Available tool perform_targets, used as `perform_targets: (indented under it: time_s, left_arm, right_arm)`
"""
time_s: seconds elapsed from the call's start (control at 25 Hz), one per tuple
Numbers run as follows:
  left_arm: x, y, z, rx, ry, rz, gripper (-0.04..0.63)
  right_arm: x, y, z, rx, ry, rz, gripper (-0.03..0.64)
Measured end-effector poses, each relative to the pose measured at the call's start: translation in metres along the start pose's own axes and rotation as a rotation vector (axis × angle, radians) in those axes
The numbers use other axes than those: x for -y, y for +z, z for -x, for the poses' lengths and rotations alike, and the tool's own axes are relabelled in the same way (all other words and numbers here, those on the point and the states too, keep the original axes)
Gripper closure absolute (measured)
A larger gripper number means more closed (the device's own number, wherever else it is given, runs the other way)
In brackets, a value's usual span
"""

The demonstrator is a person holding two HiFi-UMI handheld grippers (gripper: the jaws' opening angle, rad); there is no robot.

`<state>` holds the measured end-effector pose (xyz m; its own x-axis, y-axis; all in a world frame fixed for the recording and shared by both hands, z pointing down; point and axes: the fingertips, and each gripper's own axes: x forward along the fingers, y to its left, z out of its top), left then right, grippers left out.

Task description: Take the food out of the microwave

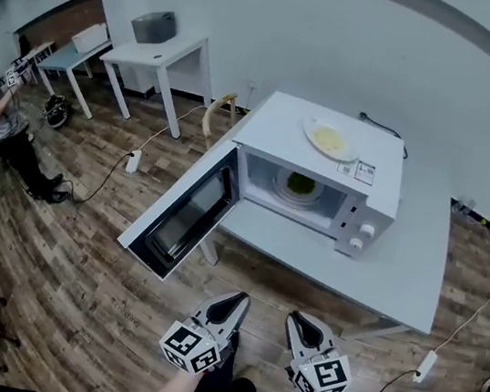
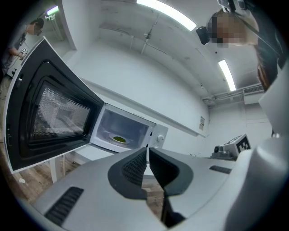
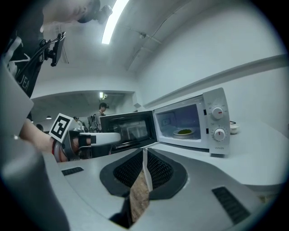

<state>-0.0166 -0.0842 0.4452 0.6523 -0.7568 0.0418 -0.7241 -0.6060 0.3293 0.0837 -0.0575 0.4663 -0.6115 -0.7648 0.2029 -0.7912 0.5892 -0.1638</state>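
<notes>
- Green food (image 1: pixel 300 183) on a round white plate (image 1: pixel 293 193) – it sits in the middle of the oven cavity, on the turntable, well apart from both tools.
- Long white table (image 1: pixel 402 278): one. It carries the oven and has bare top in front, a sensible landing spot for the dish.
- White boxy microwave (image 1: pixel 280 120): one. Its cavity is low, so I judge the entry should be level and straight, clear of the roof and side walls.
- Black-windowed door (image 1: pixel 189 214): one, swung fully open to the left. The left tool should pass to the right of its edge.
- Grey two-jaw tongs: two. The left gripper (image 1: pixel 240 298) has its jaws pressed together on nothing, and the right gripper (image 1: pixel 296 318) likewise. Both are held short of the table, so they must spread before reaching in.
- Plates: two – the target inside, and a shallow white dish with pale yellow contents (image 1: pixel 330 139) on the oven's roof. Pinch the inner plate's rim on opposite sides and keep it flat.
- Round white knobs (image 1: pixel 367 229): two, on the right panel.
</notes>
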Motion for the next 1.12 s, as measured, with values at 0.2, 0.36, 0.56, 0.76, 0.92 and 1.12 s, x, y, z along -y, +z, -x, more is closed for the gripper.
perform_targets:
  time_s: [0.2,0.36,0.56,0.76,0.92,1.12]
  left_arm:
    - [-0.027,0.001,-0.017,-0.002,0.002,0.001,0.571]
    - [-0.048,-0.001,-0.030,-0.009,0.003,0.011,0.571]
    - [-0.071,0.002,-0.060,-0.008,-0.021,-0.003,0.571]
    - [-0.090,0.001,-0.086,-0.035,-0.033,-0.030,0.571]
    - [-0.106,0.004,-0.101,-0.031,-0.027,-0.041,0.571]
    - [-0.120,0.006,-0.122,-0.015,-0.030,-0.052,0.571]
  right_arm:
    - [0.008,-0.001,-0.029,-0.023,0.014,0.031,0.571]
    - [0.015,-0.006,-0.049,-0.050,0.003,0.028,0.571]
    - [0.031,0.002,-0.080,-0.055,0.024,0.065,0.571]
    - [0.054,0.018,-0.112,-0.067,-0.015,0.103,0.571]
    - [0.066,0.027,-0.144,-0.094,-0.005,0.176,0.571]
    - [0.095,0.030,-0.179,-0.081,-0.045,0.203,0.571]
